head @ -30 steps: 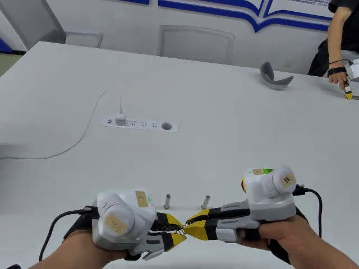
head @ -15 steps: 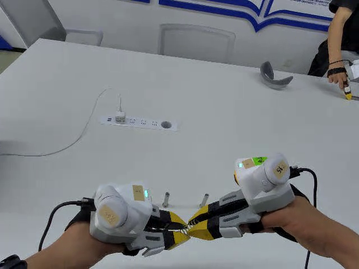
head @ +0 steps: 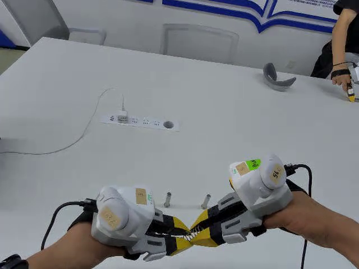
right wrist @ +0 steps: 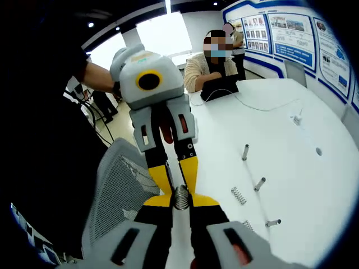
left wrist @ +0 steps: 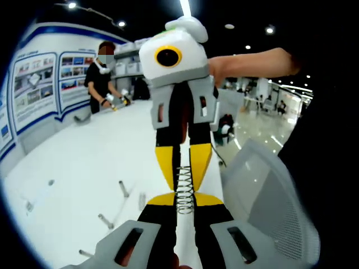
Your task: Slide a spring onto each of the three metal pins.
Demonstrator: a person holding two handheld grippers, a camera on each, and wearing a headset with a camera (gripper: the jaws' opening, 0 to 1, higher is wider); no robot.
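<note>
My left gripper (head: 178,239) and right gripper (head: 200,234) meet tip to tip near the table's front edge, each shut on one end of a small metal spring (head: 189,236). In the left gripper view the spring (left wrist: 184,190) runs from my own left gripper (left wrist: 184,199) up to the right gripper's yellow fingertips (left wrist: 167,168). The right gripper view shows the spring (right wrist: 179,197) end-on in the right gripper (right wrist: 178,200). Two upright metal pins (head: 167,199) (head: 206,201) stand just beyond the tips. The right gripper view shows three pins (right wrist: 245,152) (right wrist: 259,184) (right wrist: 270,223) and a loose spring (right wrist: 238,195) lying between them.
A white power strip (head: 140,121) with a plugged cable lies mid-table. A grey curved object (head: 277,78) rests at the far right, near a person's hand (head: 340,78). Chairs stand behind the far edge. A mesh chair back (right wrist: 120,185) is close below the grippers.
The right gripper has swung left and tilted downward, and both grippers sit slightly lower. The spring now shows stretched between the two sets of tips.
</note>
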